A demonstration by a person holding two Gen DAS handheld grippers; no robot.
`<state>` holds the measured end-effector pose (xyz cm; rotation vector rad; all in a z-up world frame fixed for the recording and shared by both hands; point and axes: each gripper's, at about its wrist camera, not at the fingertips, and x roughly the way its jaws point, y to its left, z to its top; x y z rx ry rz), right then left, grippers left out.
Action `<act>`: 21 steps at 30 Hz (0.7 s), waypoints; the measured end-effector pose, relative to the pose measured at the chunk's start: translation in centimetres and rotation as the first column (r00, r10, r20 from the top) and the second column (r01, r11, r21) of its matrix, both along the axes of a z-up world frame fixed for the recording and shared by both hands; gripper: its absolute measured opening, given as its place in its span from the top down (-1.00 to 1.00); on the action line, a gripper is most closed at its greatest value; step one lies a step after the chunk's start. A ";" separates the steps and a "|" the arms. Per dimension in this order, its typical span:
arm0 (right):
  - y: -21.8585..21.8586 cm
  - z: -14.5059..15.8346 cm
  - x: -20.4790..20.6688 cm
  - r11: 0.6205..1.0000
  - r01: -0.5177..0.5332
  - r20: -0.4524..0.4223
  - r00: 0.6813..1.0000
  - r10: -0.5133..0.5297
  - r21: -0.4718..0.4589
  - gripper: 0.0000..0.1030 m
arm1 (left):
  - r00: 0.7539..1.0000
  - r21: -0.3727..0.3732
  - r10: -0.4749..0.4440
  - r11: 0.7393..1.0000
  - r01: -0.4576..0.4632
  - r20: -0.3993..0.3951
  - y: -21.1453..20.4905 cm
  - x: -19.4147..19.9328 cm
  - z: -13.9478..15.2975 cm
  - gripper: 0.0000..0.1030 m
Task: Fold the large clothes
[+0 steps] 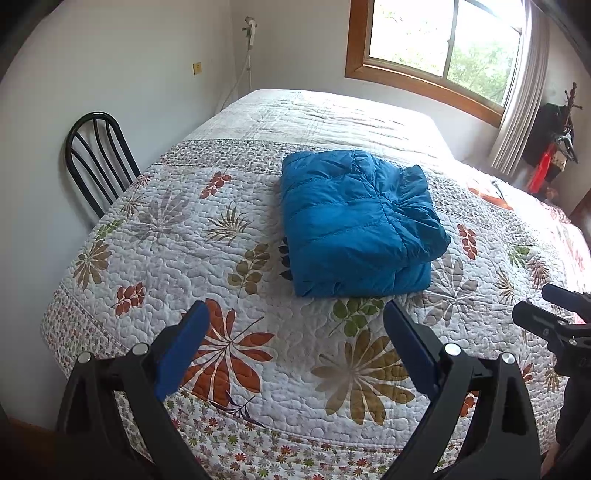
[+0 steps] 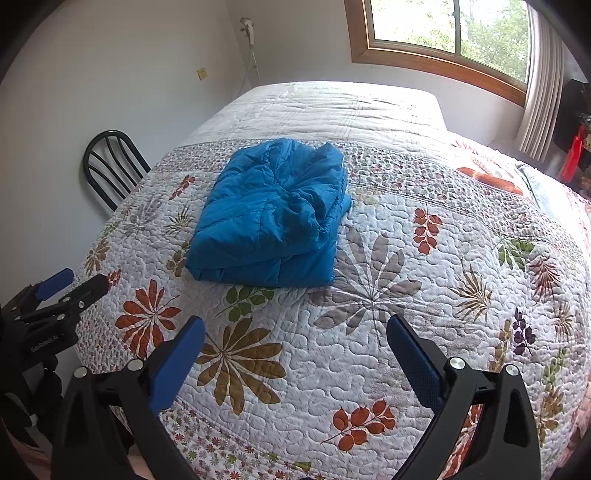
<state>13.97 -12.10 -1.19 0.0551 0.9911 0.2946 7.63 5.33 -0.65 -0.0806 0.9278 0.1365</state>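
Two black arms tipped with blue pads frame the bottom of each wrist view: the left gripper (image 1: 295, 321) and the right gripper (image 2: 295, 334) both stand spread wide above the near end of the bed, with nothing between their fingers and nothing in hold. Each also shows in the other's view, the right gripper (image 1: 554, 306) at the far right edge and the left gripper (image 2: 74, 284) at the far left edge, fingers parted there too. On the side of the left gripper's body small white lettering reads "GenRobot.AI".

Below them the bed (image 1: 332, 110) fills most of both views, covered by a white stitched quilt (image 2: 369, 350) printed with red, tan, grey and green leaves and flowers and a band of tiny blossoms along its edge.

On the quilt, well beyond both grippers and touching neither, lies the blue puffer jacket (image 1: 354, 225) (image 2: 273, 218). It is folded into a thick, roughly square bundle of stacked layers, its stitched channels visible on top and its upper layer rumpled toward the right.

Beside the bed's left edge stands a black metal chair (image 1: 98, 158) against the pale wall. A wood-framed window (image 2: 443, 33) with a grey curtain (image 1: 517, 103) sits behind the far end.
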 end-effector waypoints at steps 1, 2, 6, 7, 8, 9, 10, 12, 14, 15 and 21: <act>0.0 0.0 0.0 1.000 0.000 0.000 1.000 0.000 0.000 -0.92 | 1.000 0.000 0.001 1.000 -0.001 -0.001 0.0 0.0 0.0 -0.83; 0.0 0.0 0.0 1.000 -0.001 -0.001 1.000 0.001 0.000 -0.92 | 1.000 0.000 0.000 1.000 0.000 -0.002 0.1 0.0 -0.1 -0.83; 0.1 -0.1 0.0 1.000 -0.003 -0.003 1.000 0.003 -0.001 -0.92 | 1.000 0.003 0.001 1.000 -0.001 -0.008 0.0 0.0 -0.2 -0.83; 0.1 -0.2 0.1 1.000 -0.004 -0.004 1.000 0.004 -0.001 -0.92 | 1.000 0.002 0.002 1.000 -0.002 -0.009 0.0 0.0 -0.2 -0.83; 0.1 -0.2 0.1 1.000 -0.004 -0.004 1.000 0.004 -0.002 -0.92 | 1.000 0.003 0.003 1.000 -0.003 -0.009 0.0 0.0 -0.3 -0.83; 0.1 -0.2 0.0 1.000 -0.004 -0.003 1.000 0.004 -0.003 -0.92 | 1.000 0.004 0.004 1.000 -0.004 -0.010 0.0 0.0 -0.3 -0.83; 0.1 -0.2 0.1 1.000 -0.004 -0.004 1.000 0.004 -0.002 -0.92 | 1.000 0.002 0.005 1.000 -0.005 -0.012 0.0 0.0 -0.4 -0.83; 0.2 -0.2 0.1 1.000 -0.005 -0.004 1.000 0.005 -0.003 -0.92 | 1.000 -0.002 0.005 1.000 -0.005 -0.012 0.0 0.0 -0.4 -0.83; 0.1 -0.3 0.1 1.000 -0.005 -0.005 1.000 0.005 -0.003 -0.92 | 1.000 -0.003 0.005 1.000 -0.005 -0.010 0.0 0.0 -0.4 -0.83; 0.1 -0.3 0.1 1.000 -0.004 -0.006 1.000 0.004 -0.003 -0.92 | 1.000 -0.006 0.004 1.000 -0.004 -0.009 0.0 0.0 -0.3 -0.83; 0.1 -0.4 0.2 1.000 -0.005 -0.011 1.000 0.005 -0.002 -0.92 | 1.000 -0.002 0.001 1.000 -0.001 -0.008 -0.1 0.0 -0.3 -0.83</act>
